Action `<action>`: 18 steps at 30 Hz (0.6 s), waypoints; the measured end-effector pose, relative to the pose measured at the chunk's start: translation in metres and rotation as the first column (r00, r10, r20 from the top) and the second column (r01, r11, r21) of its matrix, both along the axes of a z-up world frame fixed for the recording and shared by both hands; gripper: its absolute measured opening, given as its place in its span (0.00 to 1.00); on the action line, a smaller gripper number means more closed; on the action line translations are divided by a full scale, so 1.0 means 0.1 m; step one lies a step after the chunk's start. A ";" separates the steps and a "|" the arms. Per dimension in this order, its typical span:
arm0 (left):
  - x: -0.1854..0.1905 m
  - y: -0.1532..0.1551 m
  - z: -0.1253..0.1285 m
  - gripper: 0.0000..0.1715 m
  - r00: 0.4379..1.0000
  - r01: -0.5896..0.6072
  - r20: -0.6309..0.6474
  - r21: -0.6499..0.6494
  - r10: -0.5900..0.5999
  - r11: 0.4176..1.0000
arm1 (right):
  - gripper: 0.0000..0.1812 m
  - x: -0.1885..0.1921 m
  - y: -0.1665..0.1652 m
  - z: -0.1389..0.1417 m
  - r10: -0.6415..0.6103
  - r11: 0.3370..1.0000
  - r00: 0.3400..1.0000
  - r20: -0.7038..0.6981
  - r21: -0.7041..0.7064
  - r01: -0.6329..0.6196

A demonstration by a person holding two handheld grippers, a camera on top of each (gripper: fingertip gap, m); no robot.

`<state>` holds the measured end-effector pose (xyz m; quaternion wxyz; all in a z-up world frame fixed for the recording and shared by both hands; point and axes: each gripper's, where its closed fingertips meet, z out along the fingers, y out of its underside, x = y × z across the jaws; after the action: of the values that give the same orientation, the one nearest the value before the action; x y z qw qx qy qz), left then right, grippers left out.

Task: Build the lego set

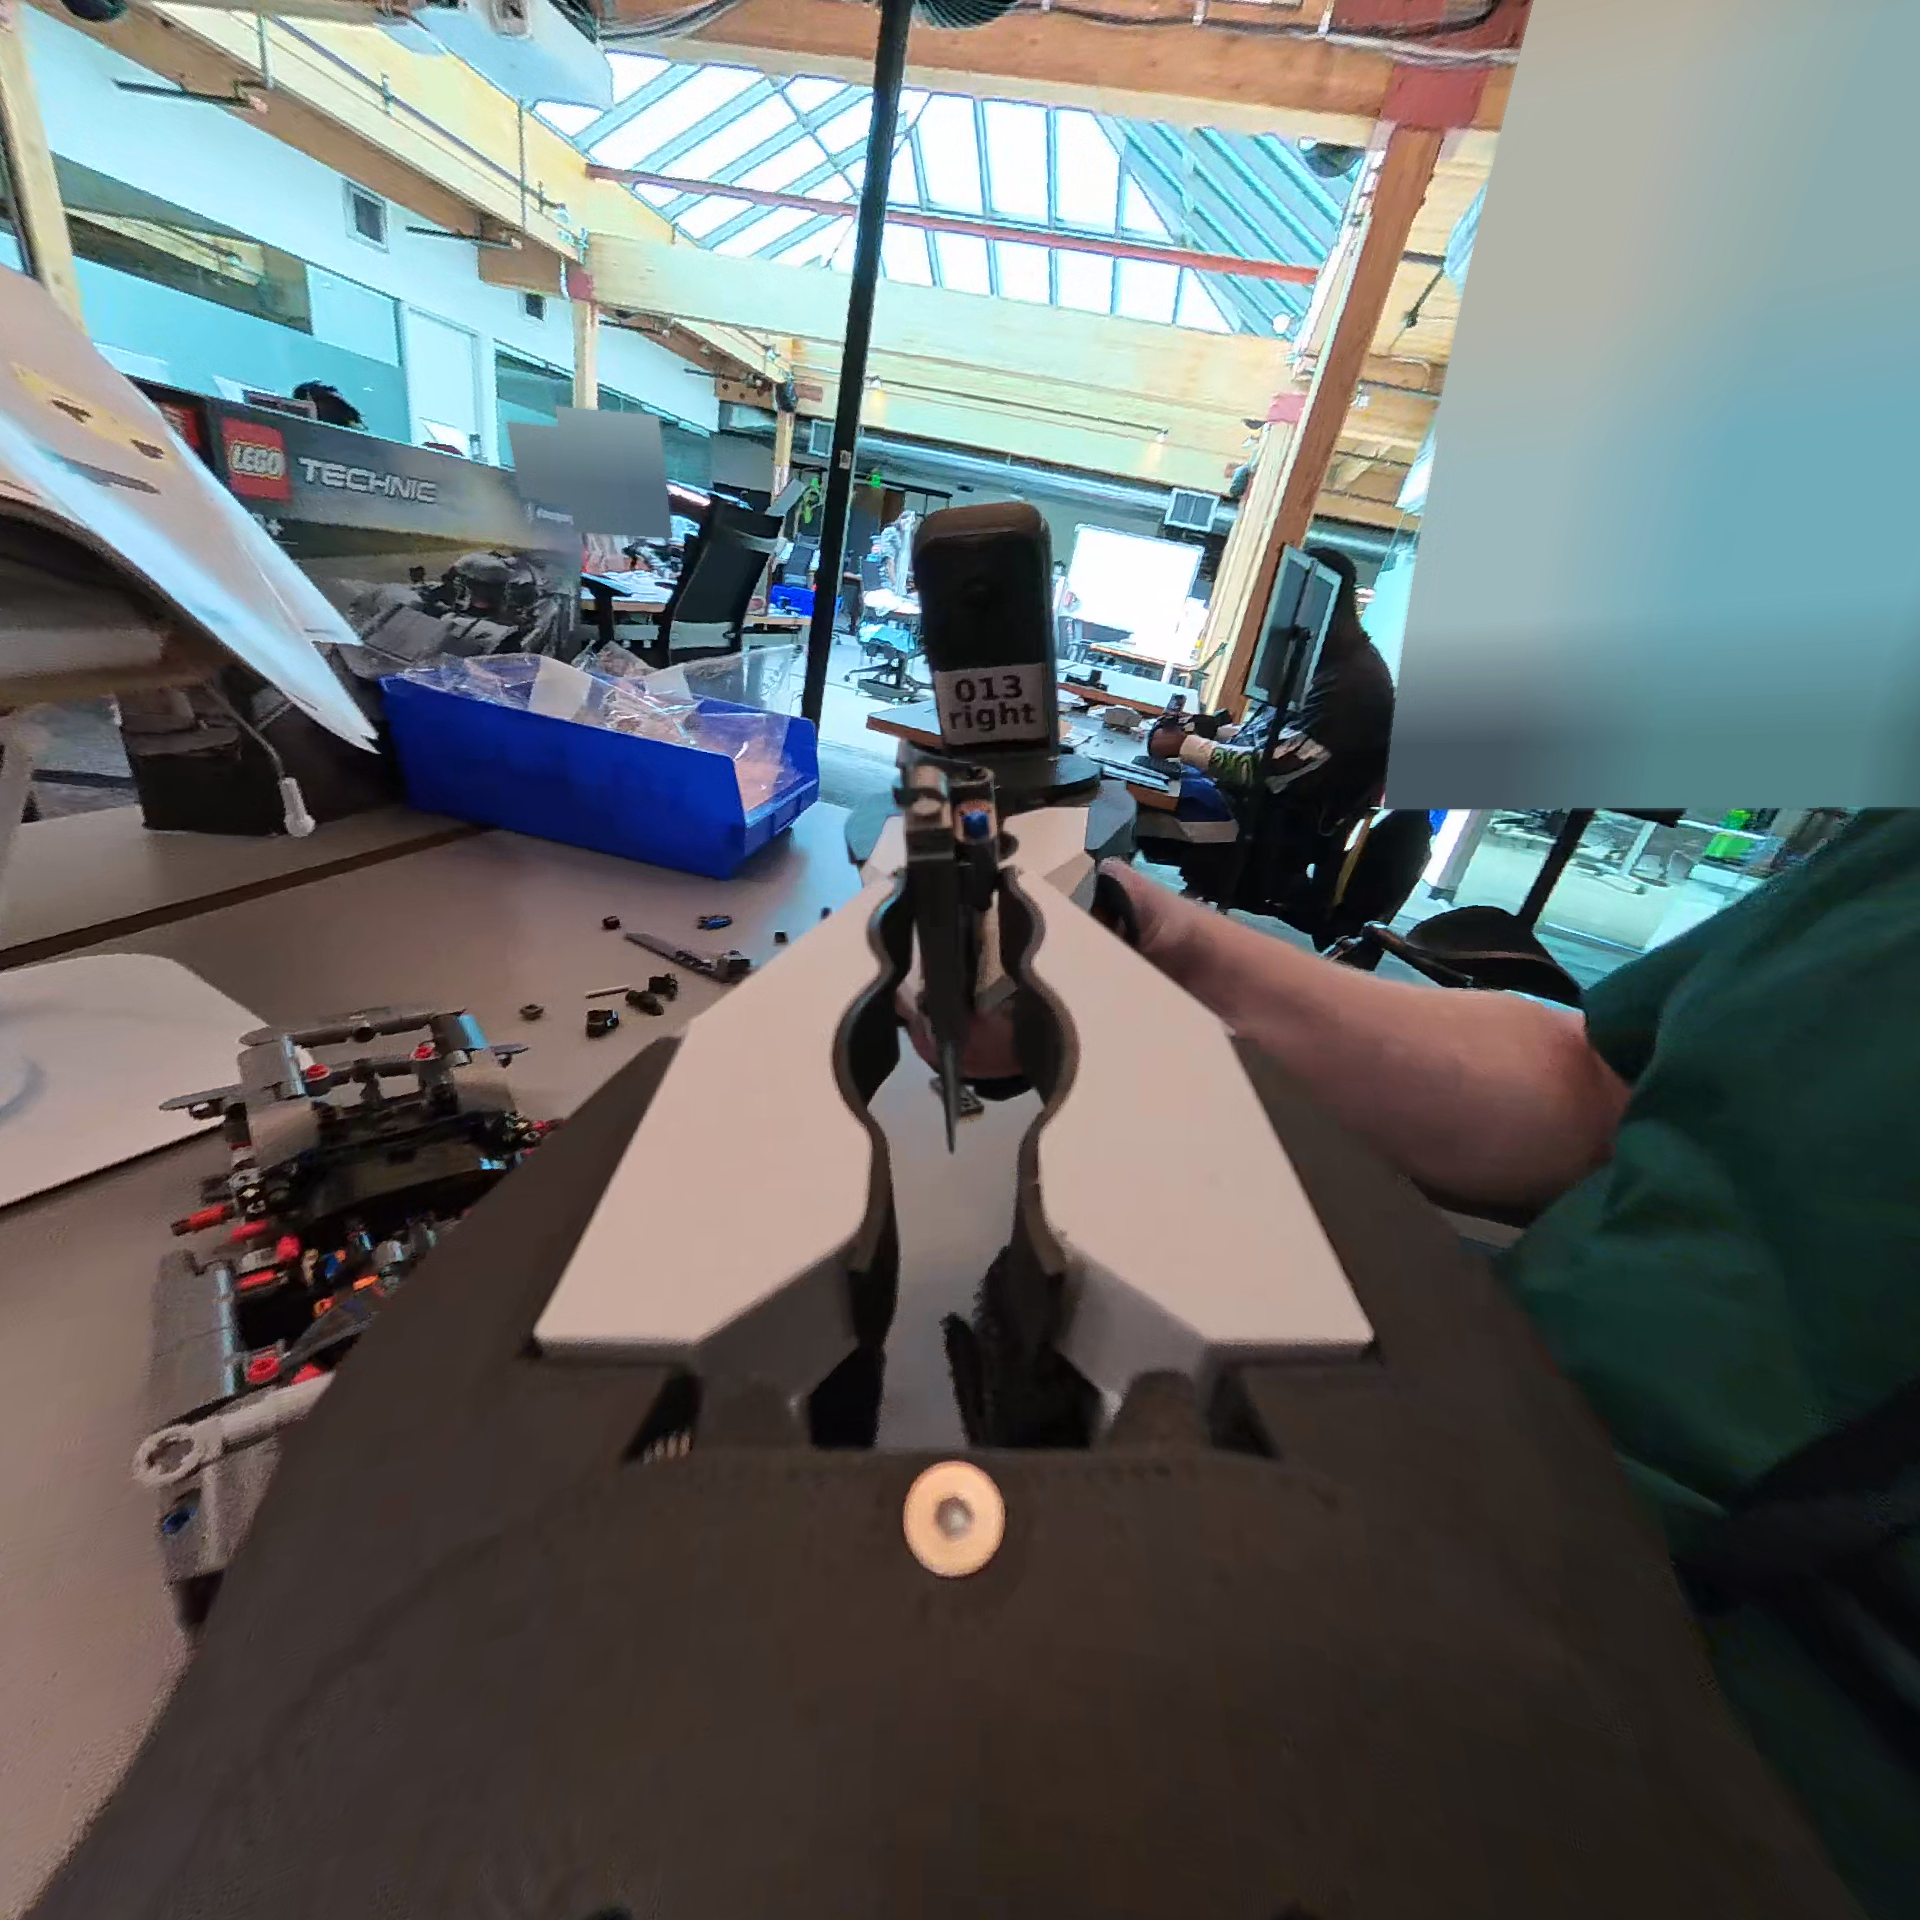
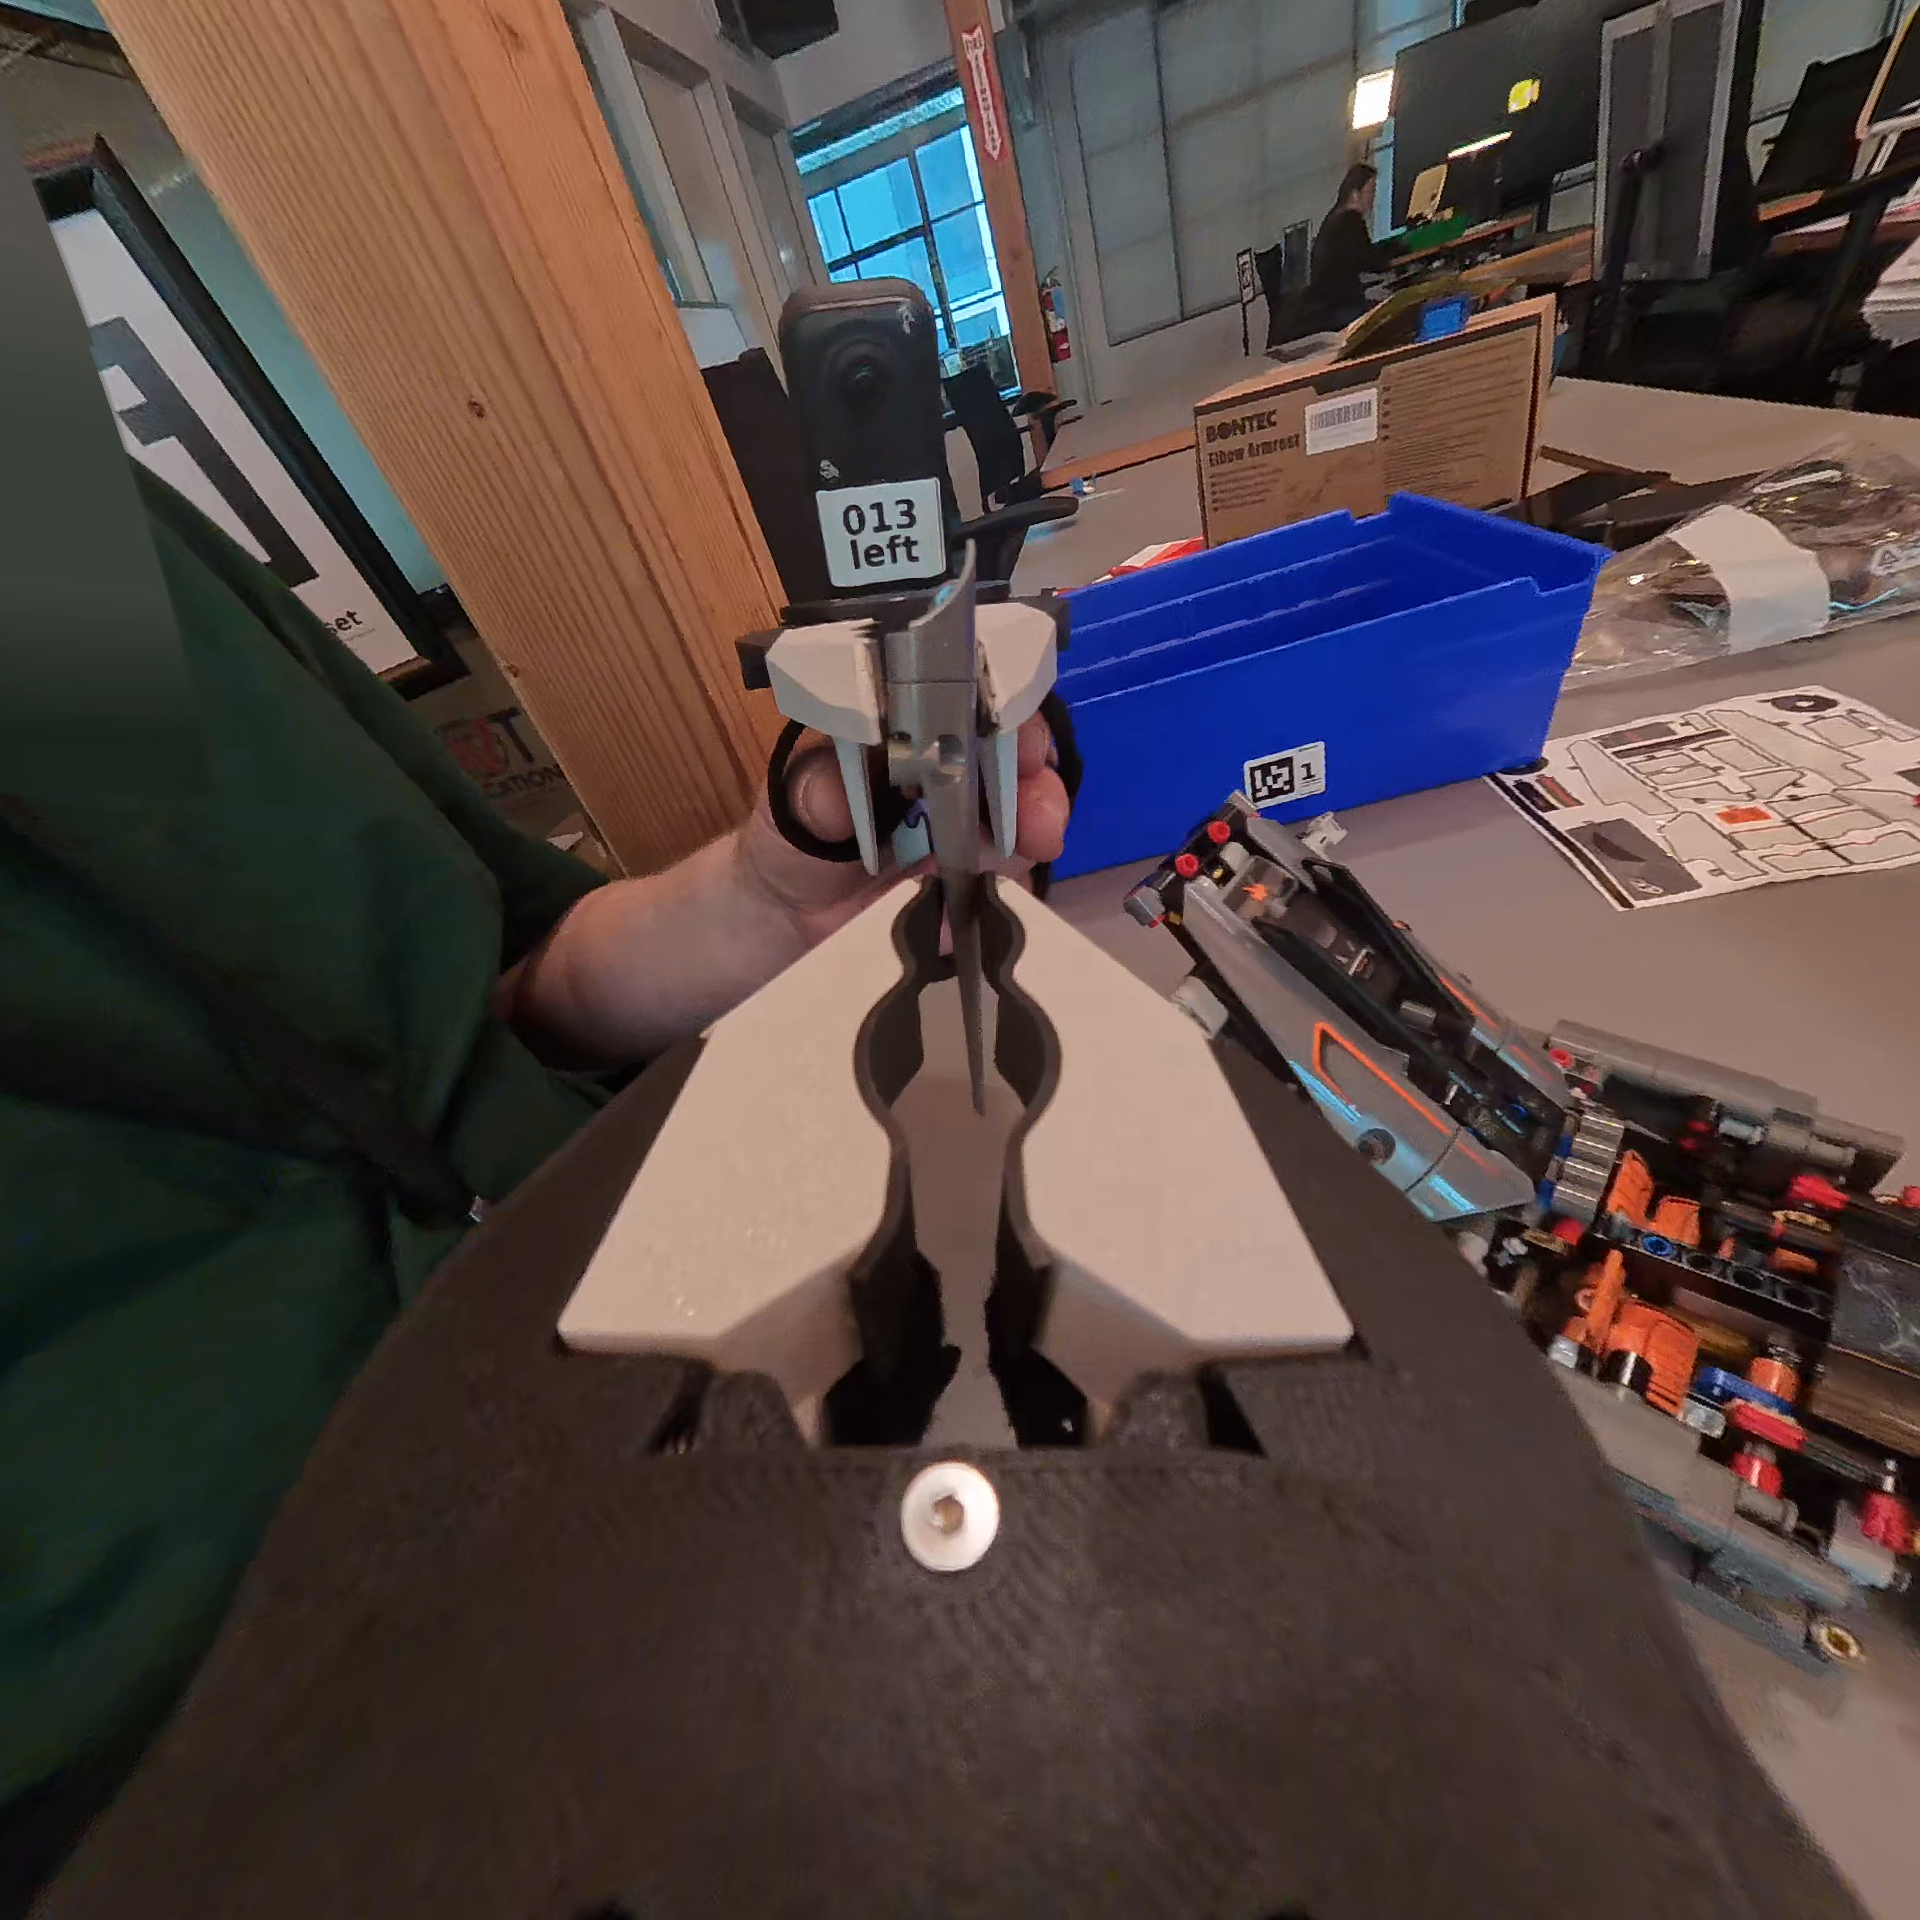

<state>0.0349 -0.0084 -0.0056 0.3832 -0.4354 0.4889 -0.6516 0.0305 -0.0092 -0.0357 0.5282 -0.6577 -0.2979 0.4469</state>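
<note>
Both grippers face each other above the tabletop [image 2: 1714,966]. The left gripper [image 1: 951,914] and right gripper [image 2: 961,914] each have their jaws closed on one slim grey Lego sub-assembly [image 2: 951,727]. This is judged a hand-over or alignment step; next, it must be fitted onto the Lego car [image 2: 1558,1195].

- Skylights [image 1: 935,177] between timber roof beams light an open workshop.
- A thick wooden post [image 2: 447,416] stands left.
- Far desks, office chairs [image 1: 717,582], and monitors [image 2: 1496,135] fill the background.
</note>
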 end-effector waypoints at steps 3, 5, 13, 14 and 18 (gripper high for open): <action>-0.02 0.01 0.01 0.08 1.000 0.020 -0.002 -0.003 -0.020 1.000 | 0.04 -0.03 0.00 -0.01 -0.020 1.000 1.000 0.014 0.006 0.020; -0.04 0.00 0.01 0.08 0.998 0.057 -0.017 0.003 -0.057 0.998 | 0.08 0.01 -0.01 -0.01 -0.049 0.999 0.997 0.058 0.015 0.048; -0.01 -0.13 -0.09 0.08 0.969 0.196 -0.180 0.154 -0.168 0.968 | 0.13 0.05 -0.14 0.40 -0.029 0.999 0.990 0.138 0.037 0.024; 0.00 -0.15 -0.09 0.08 0.966 0.209 -0.189 0.171 -0.176 0.963 | 0.11 0.02 -0.14 0.42 -0.013 1.000 0.990 0.141 0.015 0.011; 0.01 -0.17 -0.11 0.08 0.955 0.236 -0.231 0.225 -0.184 0.945 | 0.04 -0.01 -0.08 0.34 0.019 0.993 0.988 0.155 -0.121 0.000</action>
<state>0.0363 -0.0253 -0.0167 0.3102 -0.3939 0.6483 -0.5730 0.0296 -0.0172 -0.0018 0.4604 -0.7200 -0.3137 0.4138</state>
